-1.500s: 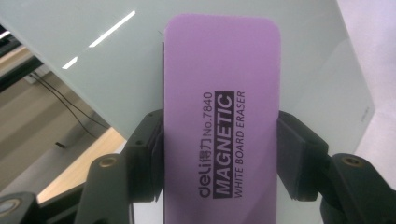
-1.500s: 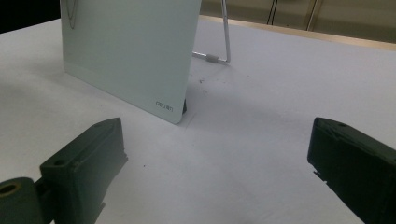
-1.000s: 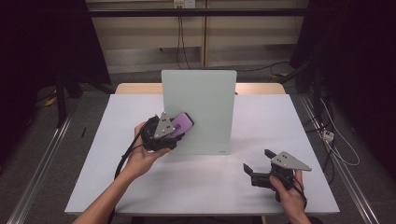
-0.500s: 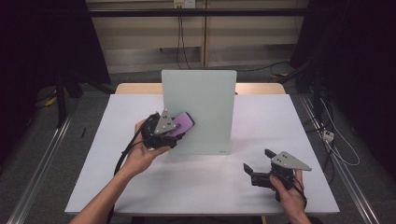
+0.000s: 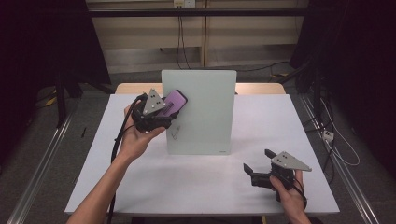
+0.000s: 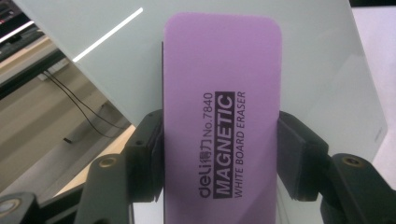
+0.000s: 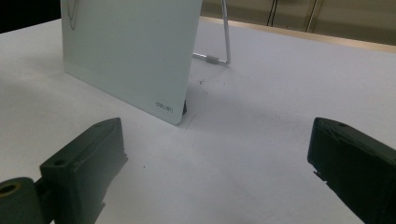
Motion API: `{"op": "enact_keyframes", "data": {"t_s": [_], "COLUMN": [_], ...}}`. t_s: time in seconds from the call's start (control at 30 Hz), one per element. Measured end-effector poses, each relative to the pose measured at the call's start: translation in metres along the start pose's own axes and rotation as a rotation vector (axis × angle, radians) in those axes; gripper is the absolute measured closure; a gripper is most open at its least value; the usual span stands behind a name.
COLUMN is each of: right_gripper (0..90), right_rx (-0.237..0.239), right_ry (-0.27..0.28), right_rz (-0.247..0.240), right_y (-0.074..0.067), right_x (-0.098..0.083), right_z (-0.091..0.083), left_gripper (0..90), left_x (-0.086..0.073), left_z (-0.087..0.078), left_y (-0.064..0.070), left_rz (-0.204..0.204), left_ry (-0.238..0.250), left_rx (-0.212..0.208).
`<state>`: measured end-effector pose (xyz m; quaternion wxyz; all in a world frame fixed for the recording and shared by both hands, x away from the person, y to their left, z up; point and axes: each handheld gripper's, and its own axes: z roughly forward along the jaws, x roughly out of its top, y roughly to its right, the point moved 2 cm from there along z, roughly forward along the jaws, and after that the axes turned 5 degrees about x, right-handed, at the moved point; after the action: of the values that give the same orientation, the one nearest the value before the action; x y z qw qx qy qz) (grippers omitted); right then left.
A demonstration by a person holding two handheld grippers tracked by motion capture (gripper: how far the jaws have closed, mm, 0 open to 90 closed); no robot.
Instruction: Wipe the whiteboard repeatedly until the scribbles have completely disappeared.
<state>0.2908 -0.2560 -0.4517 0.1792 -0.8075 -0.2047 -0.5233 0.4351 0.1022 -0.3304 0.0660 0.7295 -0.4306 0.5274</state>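
High view: raised left gripper (image 5: 169,112) pinches the purple eraser (image 5: 173,101) against the whiteboard (image 5: 205,116); right gripper (image 5: 252,173) rests spread.

Only real obstacle on the table (image 5: 196,186) is the upright whiteboard (image 5: 205,116) in the middle, with its wire stand (image 7: 219,46) poking out behind. Plenty of bare surface in front and on both sides to move through.

Even overhead light brightens the worktop (image 5: 205,186); the room beyond, from 9 to 3 o'clock, sinks dark. A glare streak crosses the board (image 6: 327,56) toward 11 o'clock. Close-up claw edges blur softly.
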Motion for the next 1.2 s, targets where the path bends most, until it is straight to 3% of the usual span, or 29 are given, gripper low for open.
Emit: {"op": "enact_keyframes", "data": {"t_s": [0.2, 0.43, 0.77, 1.2], "right_gripper": [3.8, 3.8, 3.8, 3.8], "right_rx": [-0.001, 0.001, 0.002, 0.003], "right_ry": [-0.001, 0.001, -0.001, 0.001], "right_rz": [0.0, 0.003, -0.002, 0.001], "right_y": [0.0, -0.001, -0.001, -0.001], "right_x": [0.0, 0.0, 0.0, 0.0], "right_z": [0.0, 0.001, 0.001, 0.001], "left_gripper": [41.2, 41.2, 41.2, 41.2], "left_x": [-0.014, -0.034, -0.057, -0.069], "left_z": [0.004, 0.01, 0.019, 0.028], "left_y": [0.016, 0.035, 0.058, 0.08], "left_rz": [0.059, 0.094, 0.146, 0.192], "left_ry": [-0.04, -0.081, -0.145, -0.186], "left_rx": [-0.016, -0.057, -0.144, -0.199]}}
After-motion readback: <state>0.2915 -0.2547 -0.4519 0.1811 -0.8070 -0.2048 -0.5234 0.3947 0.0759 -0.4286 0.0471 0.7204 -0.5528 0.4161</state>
